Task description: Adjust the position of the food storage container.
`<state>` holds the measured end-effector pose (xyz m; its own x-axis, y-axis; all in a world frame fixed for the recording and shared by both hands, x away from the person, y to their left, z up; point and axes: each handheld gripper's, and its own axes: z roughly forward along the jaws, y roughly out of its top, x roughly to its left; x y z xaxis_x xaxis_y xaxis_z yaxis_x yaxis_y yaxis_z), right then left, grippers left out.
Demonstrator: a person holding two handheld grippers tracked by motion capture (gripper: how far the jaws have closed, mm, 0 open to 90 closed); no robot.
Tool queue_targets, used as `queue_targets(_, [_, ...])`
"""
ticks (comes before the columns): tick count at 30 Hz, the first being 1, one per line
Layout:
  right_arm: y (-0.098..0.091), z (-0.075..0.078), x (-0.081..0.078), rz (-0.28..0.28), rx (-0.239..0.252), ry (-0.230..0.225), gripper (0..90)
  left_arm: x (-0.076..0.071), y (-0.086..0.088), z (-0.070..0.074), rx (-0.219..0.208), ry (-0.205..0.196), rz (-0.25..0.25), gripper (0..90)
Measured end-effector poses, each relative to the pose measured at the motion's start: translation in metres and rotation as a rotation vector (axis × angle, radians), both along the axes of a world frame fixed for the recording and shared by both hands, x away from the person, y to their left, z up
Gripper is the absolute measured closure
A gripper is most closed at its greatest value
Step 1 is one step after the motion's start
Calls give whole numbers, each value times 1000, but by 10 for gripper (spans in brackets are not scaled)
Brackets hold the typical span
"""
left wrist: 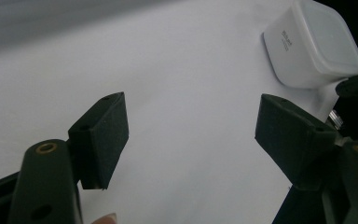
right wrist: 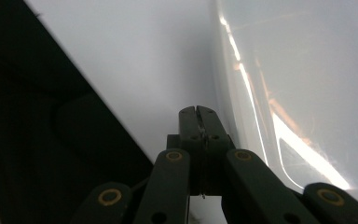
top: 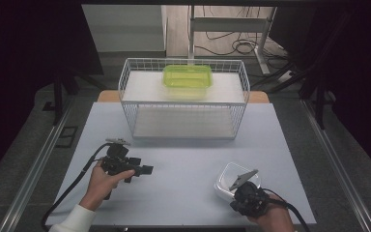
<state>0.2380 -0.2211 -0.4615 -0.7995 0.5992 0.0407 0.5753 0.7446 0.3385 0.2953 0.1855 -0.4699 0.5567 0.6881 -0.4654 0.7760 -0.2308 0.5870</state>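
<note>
Black and pressed flat together, the jaws of my right gripper (right wrist: 198,114) sit closed with nothing between them, their tips just beside the near wall of a white container (top: 234,180). From the right gripper view that wall rises immediately to the right of the jaws, glossy and streaked with light, so I judge I am lining up against its edge rather than gripping it; whether the tips touch the wall I cannot tell. Closed jaws make a narrow point, useful for nudging or for slipping under a rim.

Across the pale counter (top: 183,169), my left gripper (left wrist: 191,135) rests with its jaws spread wide and empty, bare counter between the pads. Beyond its right-hand jaw, well ahead, the same white container (left wrist: 313,44) stands upright with its lid on. I read this hand as waiting, open so it can take or steady the container.

Well beyond both sets of jaws, at the far end of the counter, a white wire basket (top: 183,96) stands with a green lidded box (top: 187,79) up on its top shelf. The lower shelf below it has room, a likely place for the white container.
</note>
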Motion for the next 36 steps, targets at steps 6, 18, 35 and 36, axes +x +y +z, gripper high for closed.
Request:
queue_targets(6, [-11,-1,12,-40,7,-19,893,0,0,0,-4,-1,7,250])
queue_targets(18, [-25,6,20,-77,57,-37,893,-1,0,1,-8,-3,12,248])
queue_targets(35, [-101,20,57,-457,51,-130,893,0,-1,-1,-6,2,13,248])
queue_targets(36, [-99,17,60,-459,44,-122,893,0,-1,0,-7,0,16,248])
